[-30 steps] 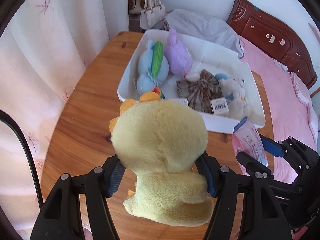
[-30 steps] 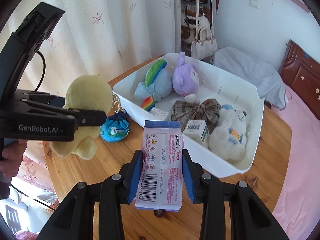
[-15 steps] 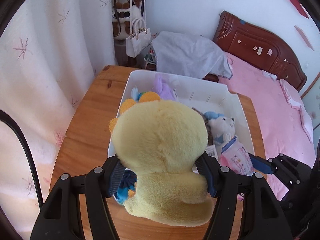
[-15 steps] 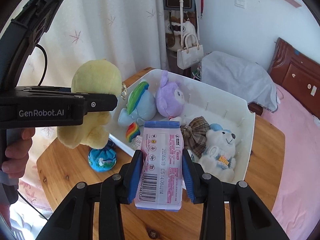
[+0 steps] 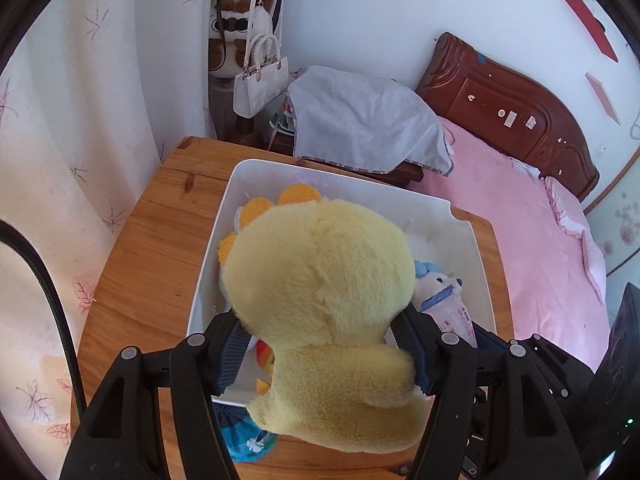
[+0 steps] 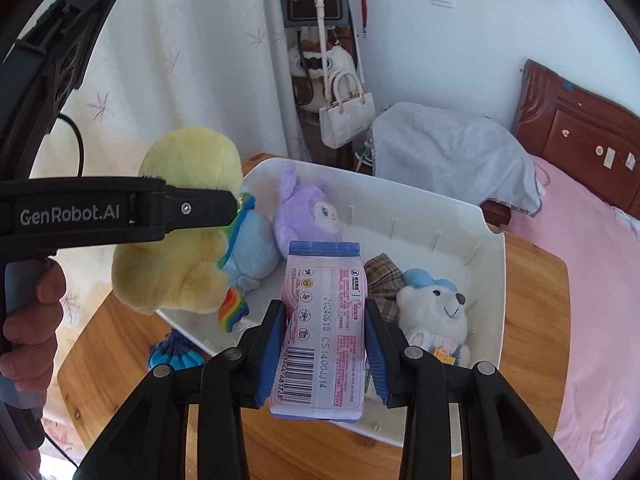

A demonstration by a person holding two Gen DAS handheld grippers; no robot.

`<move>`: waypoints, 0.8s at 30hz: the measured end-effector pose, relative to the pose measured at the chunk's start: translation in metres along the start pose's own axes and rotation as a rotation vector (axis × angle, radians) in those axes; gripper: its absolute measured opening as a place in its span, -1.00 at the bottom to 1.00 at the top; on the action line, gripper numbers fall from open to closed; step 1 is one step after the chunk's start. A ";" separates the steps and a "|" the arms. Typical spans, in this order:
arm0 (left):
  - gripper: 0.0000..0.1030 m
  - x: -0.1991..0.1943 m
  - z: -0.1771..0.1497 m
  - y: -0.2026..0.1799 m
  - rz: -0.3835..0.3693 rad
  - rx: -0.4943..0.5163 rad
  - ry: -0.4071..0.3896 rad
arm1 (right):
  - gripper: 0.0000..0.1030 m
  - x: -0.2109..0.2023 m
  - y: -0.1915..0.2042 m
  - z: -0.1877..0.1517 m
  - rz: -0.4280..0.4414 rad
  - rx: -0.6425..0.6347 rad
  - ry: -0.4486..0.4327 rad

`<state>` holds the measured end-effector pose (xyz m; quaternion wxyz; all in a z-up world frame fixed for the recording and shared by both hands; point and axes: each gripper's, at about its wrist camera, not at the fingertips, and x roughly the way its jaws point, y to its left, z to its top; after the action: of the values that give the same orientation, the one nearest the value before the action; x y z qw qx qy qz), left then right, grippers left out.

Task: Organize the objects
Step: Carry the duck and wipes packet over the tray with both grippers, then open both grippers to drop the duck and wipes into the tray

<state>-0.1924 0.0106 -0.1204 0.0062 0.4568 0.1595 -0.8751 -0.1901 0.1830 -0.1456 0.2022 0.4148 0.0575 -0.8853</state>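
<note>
My left gripper (image 5: 326, 354) is shut on a yellow plush duck (image 5: 324, 304) and holds it above the near left part of the white bin (image 5: 456, 220); the duck also shows in the right wrist view (image 6: 180, 232). My right gripper (image 6: 324, 344) is shut on a pink and blue packet (image 6: 322, 320), held above the bin's near rim (image 6: 494, 280). Inside the bin lie a blue rainbow pony plush (image 6: 250, 252), a purple plush (image 6: 308, 212), a plaid bow (image 6: 384, 280) and a white bear (image 6: 434, 312).
The bin stands on a round wooden table (image 5: 148, 252). A small blue pouch (image 6: 176, 354) lies on the table by the bin's near left corner. A curtain (image 5: 60, 140) hangs left. A pink bed (image 5: 532, 216) is on the right, a white handbag (image 5: 260, 84) behind.
Both grippers have risen and moved forward over the bin. The duck has gone from beside the bin to above its near left part, and the packet now hangs over the near rim.
</note>
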 end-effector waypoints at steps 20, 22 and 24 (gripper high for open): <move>0.37 0.024 0.020 0.010 -0.065 0.005 0.076 | 0.17 0.006 -0.029 0.010 -0.108 0.229 -0.095; 0.38 0.024 0.021 0.011 -0.076 0.005 0.086 | 0.23 0.004 -0.029 0.011 -0.118 0.239 -0.098; 0.39 0.024 0.021 0.012 -0.085 0.006 0.095 | 0.34 0.002 -0.029 0.011 -0.125 0.248 -0.107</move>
<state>-0.2214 -0.0033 -0.1312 -0.0397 0.4905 0.1763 -0.8525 -0.2104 0.2056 -0.1418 0.0967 0.3846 -0.0376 -0.9172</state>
